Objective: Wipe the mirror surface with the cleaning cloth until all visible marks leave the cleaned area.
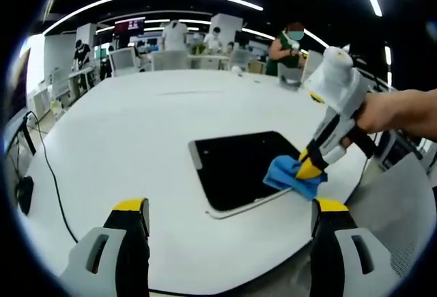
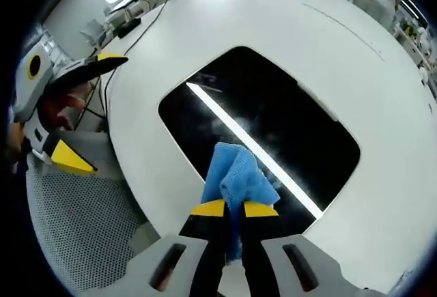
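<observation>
A dark rectangular mirror point(image 1: 235, 167) lies flat on the white round table point(image 1: 136, 126), near its front edge. The blue cleaning cloth point(image 1: 288, 176) rests on the mirror's right corner, and my right gripper point(image 1: 311, 167), held by a hand point(image 1: 392, 109), is shut on it. My left gripper point(image 1: 231, 208) stands open and empty, short of the mirror. In the right gripper view the right gripper point(image 2: 234, 208) pinches the cloth point(image 2: 239, 174) against the mirror point(image 2: 287, 119), which reflects a bright light strip and shows a faint hazy patch point(image 2: 239, 125). The left gripper point(image 2: 85, 106) hovers open beyond the table edge.
A black cable point(image 1: 48, 167) runs along the table's left side. Grey mesh chair seats sit beside the table point(image 2: 75, 222) point(image 1: 403, 201). Desks, screens and several people point(image 1: 290, 44) fill the room behind the table's far edge.
</observation>
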Demonstrator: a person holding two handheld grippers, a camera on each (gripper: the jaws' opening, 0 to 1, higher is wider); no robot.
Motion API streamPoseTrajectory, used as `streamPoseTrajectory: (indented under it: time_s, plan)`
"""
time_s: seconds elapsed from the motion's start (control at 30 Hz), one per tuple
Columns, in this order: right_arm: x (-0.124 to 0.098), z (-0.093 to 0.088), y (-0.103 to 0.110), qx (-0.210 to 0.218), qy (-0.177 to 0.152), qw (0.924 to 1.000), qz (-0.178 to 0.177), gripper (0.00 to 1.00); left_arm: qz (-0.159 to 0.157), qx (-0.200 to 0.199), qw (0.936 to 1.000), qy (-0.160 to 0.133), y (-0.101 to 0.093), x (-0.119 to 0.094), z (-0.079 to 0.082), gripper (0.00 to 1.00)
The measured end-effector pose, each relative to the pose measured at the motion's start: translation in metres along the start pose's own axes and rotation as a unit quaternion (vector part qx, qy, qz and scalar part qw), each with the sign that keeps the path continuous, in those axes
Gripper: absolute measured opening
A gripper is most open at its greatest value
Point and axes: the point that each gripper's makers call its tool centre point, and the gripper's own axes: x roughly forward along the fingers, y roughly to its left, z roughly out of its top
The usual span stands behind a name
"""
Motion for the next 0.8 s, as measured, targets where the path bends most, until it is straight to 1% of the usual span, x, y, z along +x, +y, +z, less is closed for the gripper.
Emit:
streamPoseTrajectory:
  time_s: [0.3,0.4,0.5,0.67,0.8]
  plan:
    - [-0.0003,-0.0012,0.0010,-0.001,-0.008,0.9999,0.009,0.02,-0.001,-0.002,1.0000,0.004,-0.0013,-0.0002,-0.0016,0.99]
    - [-0.0006,-0.0018,0.0005,-0.010,-0.017,0.9997,0.015,0.02,-0.001,-0.002,1.0000,0.005,-0.0013,0.0000,-0.0020,0.99]
    - [-0.0006,-0.0008,-0.0009,0.005,-0.023,0.9993,0.029,0.02,0.000,-0.003,1.0000,0.005,-0.0010,0.0000,-0.0024,0.99]
    - [-0.0006,-0.0005,0.0004,0.003,-0.020,0.9994,0.028,0.02,0.003,-0.003,1.0000,0.008,-0.0006,-0.0003,-0.0032,0.99]
    - [-0.0007,-0.0003,-0.0006,0.009,-0.018,0.9992,0.034,0.01,0.003,-0.004,1.0000,0.008,-0.0005,-0.0007,-0.0031,0.99]
